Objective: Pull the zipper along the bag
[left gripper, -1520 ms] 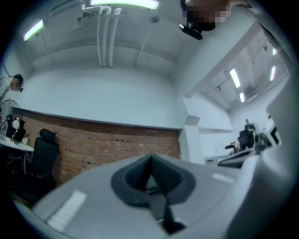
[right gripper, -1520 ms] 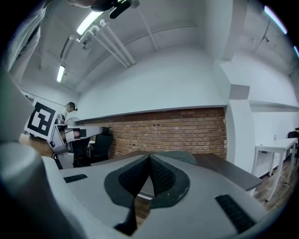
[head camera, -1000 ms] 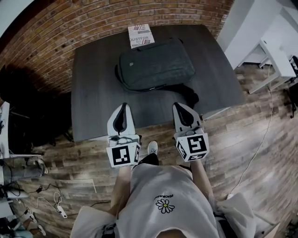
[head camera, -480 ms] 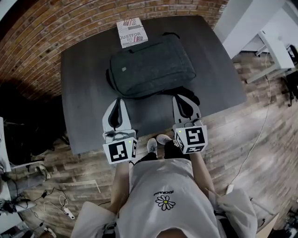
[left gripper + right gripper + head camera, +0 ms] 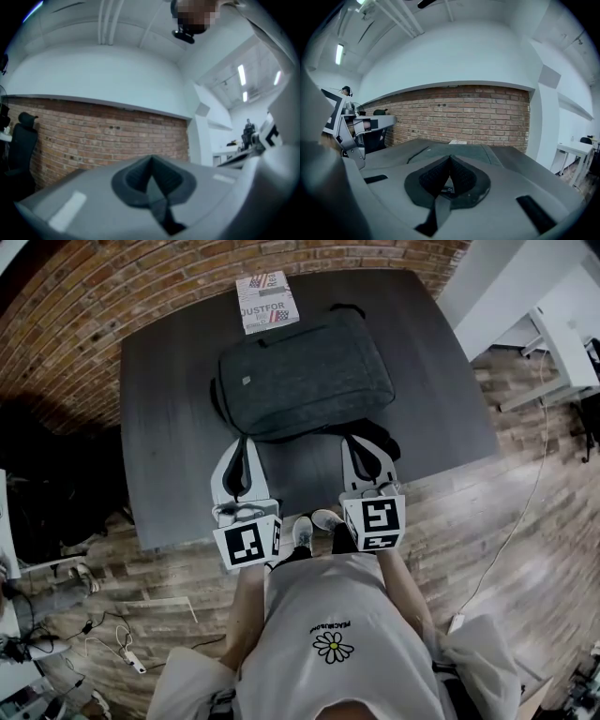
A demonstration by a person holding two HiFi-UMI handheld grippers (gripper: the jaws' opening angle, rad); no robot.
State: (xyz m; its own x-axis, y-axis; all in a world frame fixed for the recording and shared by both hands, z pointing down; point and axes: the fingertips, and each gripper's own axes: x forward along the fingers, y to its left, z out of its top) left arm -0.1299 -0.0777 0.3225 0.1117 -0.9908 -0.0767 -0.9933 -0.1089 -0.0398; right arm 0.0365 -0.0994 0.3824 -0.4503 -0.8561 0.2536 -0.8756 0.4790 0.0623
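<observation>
Bag [image 5: 305,371] lies flat mid-table [image 5: 159,427], roughly 12 o'clock from both grippers. Left gripper [image 5: 241,442] sits at the bag's 7 o'clock, jaws pinched together, nothing in them. Right gripper [image 5: 360,441] is at 5 o'clock, also closed and empty, right by the black straps [image 5: 382,432]. It's maybe touching them, hard to say from here. A printed box [image 5: 266,302] sits at the bag's 11 o'clock. Can't spot the zipper pull.

Overhead; gripper views facing brick wall [image 5: 108,136]
</observation>
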